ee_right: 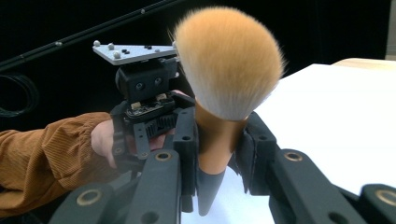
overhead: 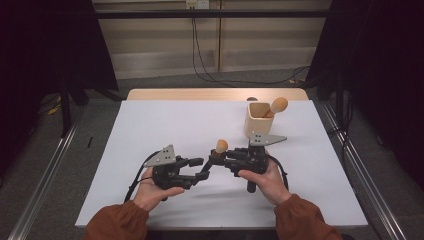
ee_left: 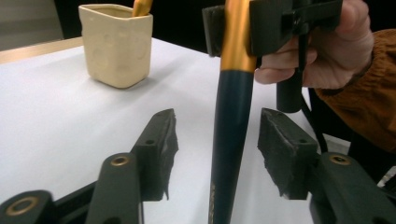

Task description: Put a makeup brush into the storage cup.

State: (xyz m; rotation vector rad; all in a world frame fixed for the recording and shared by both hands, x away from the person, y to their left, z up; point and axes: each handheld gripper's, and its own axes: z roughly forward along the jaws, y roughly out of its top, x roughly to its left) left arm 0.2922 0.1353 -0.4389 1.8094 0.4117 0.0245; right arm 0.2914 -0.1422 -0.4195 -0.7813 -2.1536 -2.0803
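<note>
Worktop [overhead: 150, 130]: left and near parts bare, open passage. Obstacle: cup [overhead: 257, 120] with brush [overhead: 276, 106], far right.

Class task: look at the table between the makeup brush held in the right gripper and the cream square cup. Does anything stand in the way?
Nothing visible does: bare white table lies between the orange-bristled, dark-handled makeup brush and the cream square cup.

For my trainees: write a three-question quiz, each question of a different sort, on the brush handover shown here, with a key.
1. True or false: the right gripper is clamped on the makeup brush.
2. The left gripper is: A) clamped on the handle, B) open with the handle between its pads, C) inside the cup.
3. What stands in the cream cup?

Key: 1 true. 2 B. 3 another brush.
</note>
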